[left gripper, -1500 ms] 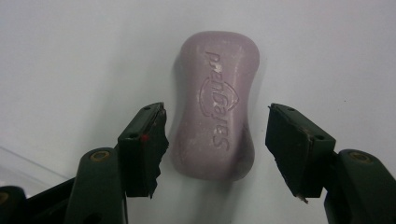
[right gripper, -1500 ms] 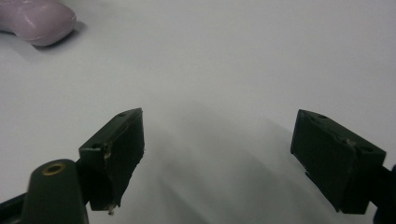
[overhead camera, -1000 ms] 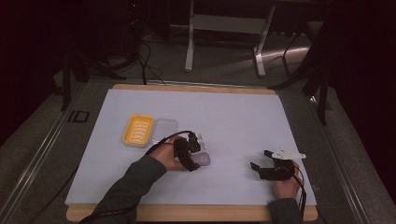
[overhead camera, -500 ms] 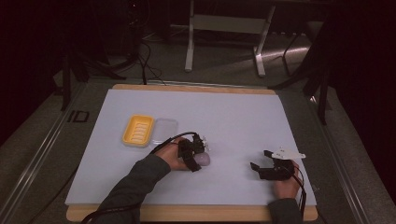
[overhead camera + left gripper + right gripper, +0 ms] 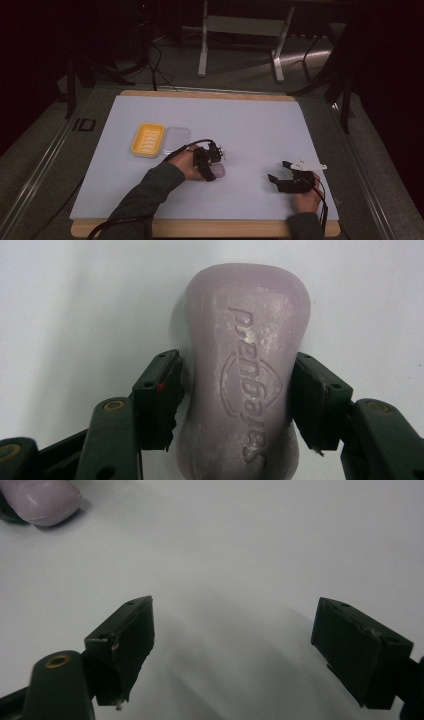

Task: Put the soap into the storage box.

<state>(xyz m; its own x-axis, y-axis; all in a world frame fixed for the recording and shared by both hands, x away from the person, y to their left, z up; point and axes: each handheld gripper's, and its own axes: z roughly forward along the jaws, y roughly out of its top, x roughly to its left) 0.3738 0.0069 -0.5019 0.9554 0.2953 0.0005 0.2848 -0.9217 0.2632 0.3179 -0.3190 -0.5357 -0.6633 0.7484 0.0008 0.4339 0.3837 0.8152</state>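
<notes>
Soap bar (image 5: 245, 385), pale purple, lay flat on the white mat (image 5: 250, 125), lower centre of the high view, right of the yellow dish (image 5: 148, 140). Long axis ran straight away from the left gripper (image 5: 235, 400), between its jaws. Jaws had just been closing across the narrow waist, pads touching both flanks. Right gripper (image 5: 235, 645) gaped wide, empty, well off at lower right.

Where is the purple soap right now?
In the high view the purple soap lies on the white mat left of the middle, near the front, between the left tongs. The yellow soap dish sits farther back to its left.
</notes>
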